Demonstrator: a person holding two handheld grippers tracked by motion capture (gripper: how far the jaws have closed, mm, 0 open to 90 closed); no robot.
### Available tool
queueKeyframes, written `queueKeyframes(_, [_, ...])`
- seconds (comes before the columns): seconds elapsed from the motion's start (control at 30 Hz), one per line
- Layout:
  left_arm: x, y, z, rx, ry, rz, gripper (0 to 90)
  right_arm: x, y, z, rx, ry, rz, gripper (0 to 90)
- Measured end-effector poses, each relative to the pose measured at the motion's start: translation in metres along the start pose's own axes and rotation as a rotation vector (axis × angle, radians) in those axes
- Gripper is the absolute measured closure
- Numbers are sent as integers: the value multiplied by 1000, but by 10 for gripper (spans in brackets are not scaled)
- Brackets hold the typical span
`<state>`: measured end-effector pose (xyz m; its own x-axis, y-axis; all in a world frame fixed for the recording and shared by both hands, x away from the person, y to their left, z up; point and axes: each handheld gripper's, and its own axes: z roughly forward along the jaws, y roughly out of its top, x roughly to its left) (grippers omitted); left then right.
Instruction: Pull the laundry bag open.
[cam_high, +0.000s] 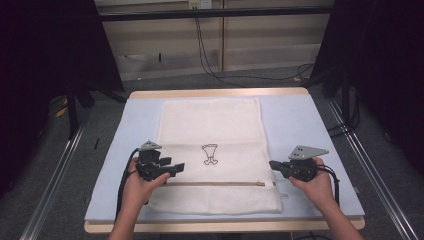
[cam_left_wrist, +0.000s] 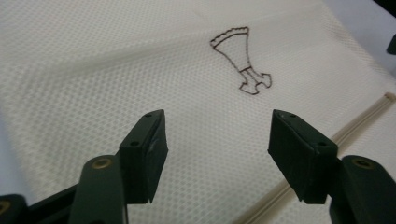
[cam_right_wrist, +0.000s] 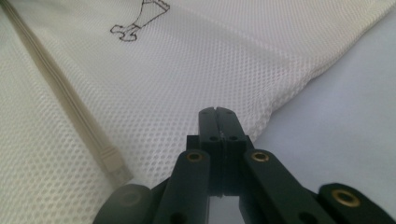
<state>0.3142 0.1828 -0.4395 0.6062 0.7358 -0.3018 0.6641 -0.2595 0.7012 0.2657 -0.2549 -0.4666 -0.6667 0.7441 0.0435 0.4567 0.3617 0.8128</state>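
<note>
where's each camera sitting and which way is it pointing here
High view: above the person's side, looking forward and down on the table; both forearms enter from the bottom, holding the left gripper and right gripper by the white mesh bag.
Left gripper view: rides the left gripper, looking along its open jaws across the bag.
Right gripper view: rides the right gripper, jaws shut with nothing between them, at the bag's edge.
Shared: all show the bag's outline drawing and zipper.
</note>
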Motion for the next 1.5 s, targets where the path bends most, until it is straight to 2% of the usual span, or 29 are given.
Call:
queueKeyframes(0.07, [-6, 3, 4, 7, -40, -12, 338, 4, -1, -2, 15, 0, -9, 900])
queueKeyframes(0.2, [-20, 9, 13, 2, -84, 18, 286, 12, -3, -7, 18, 6, -17, 900])
queueKeyframes(0.3, [-30, 10, 22, 26, -114, 24, 278, 15, -6, -9, 34, 9, -23, 900])
queueKeyframes(0.33, [-32, 10, 25, 44, -119, 41, 276, 16, -7, -9, 33, 9, -25, 900])
queueKeyframes(0.37, [-35, 10, 28, 41, -125, 36, 276, 17, -8, -10, 38, 5, -19, 900])
queueKeyframes(0.47, [-46, 12, 35, 58, -143, 76, 296, 19, -10, -11, 45, 5, -29, 900])
queueKeyframes(0.57, [-55, 14, 41, 58, -182, 70, 291, 22, -14, -13, 60, 7, -35, 900])
queueKeyframes(0.83, [-74, 19, 60, 135, -266, 58, 355, 28, -20, -11, 47, 23, -28, 900])
queueKeyframes(0.9, [-79, 19, 63, 130, -287, 31, 367, 26, -19, -13, 32, 21, -21, 900])
queueKeyframes(0.93, [-81, 19, 65, 140, -294, 16, 378, 26, -20, -14, 29, 19, -11, 900])
queueKeyframes(1.0, [-85, 19, 68, 139, -305, 10, 403, 24, -22, -15, 27, 19, -7, 900])
queueKeyframes(1.1, [-89, 19, 73, 142, -301, 33, 432, 23, -24, -14, 37, 19, -2, 900])
queueKeyframes(1.13, [-91, 19, 75, 134, -291, 22, 439, 24, -25, -13, 39, 25, -2, 900])
queueKeyframes(1.17, [-91, 19, 77, 139, -296, 30, 462, 24, -25, -12, 39, 19, -4, 900])
queueKeyframes(1.23, [-95, 20, 80, 127, -308, 18, 468, 25, -25, -11, 45, 19, -19, 900])
queueKeyframes(1.37, [-101, 21, 86, 137, -308, 22, 495, 26, -25, -11, 44, 17, -13, 900])
queueKeyframes(1.43, [-105, 21, 89, 132, -314, -2, 506, 26, -25, -12, 38, 21, -13, 900])
queueKeyframes(1.5, [-110, 23, 93, 147, -332, -18, 517, 26, -25, -12, 40, 26, -15, 900])
